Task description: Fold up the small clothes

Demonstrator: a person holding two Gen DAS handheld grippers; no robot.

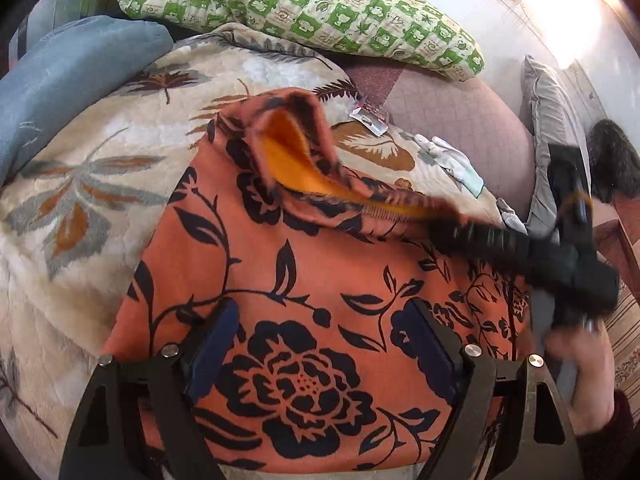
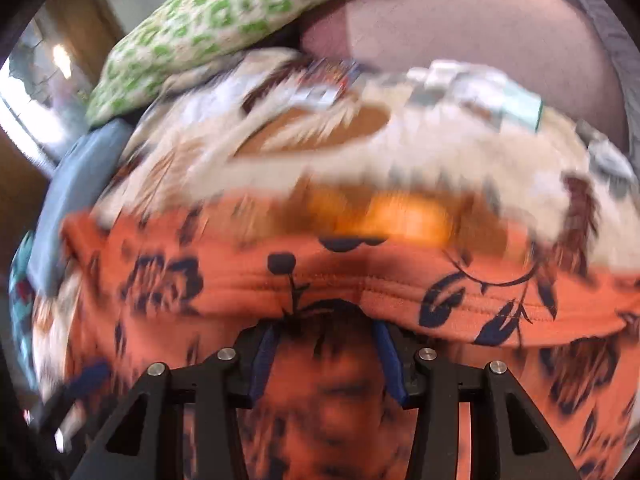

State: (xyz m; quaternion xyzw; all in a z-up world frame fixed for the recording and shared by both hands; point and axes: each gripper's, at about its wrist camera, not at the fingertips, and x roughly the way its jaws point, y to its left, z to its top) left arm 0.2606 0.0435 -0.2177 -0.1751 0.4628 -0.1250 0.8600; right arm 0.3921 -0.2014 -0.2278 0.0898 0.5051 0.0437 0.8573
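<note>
An orange garment with a black flower print (image 1: 280, 280) lies on a cream leaf-patterned blanket (image 1: 80, 184). One flap is lifted, showing a bright orange lining (image 1: 288, 152). My left gripper (image 1: 324, 332) is open, its fingers spread just above the garment. My right gripper shows in the left wrist view (image 1: 448, 228) at the right, gripping the lifted flap's edge. In the blurred right wrist view my right gripper (image 2: 326, 332) is shut on a fold of the garment (image 2: 360, 280).
A green-and-white patterned pillow (image 1: 304, 12) lies at the back. A blue cushion (image 1: 72, 80) is at the left. A mauve quilted surface (image 1: 460, 116) and white gloves (image 1: 452, 160) are at the right. A small packet (image 1: 370, 118) lies on the blanket.
</note>
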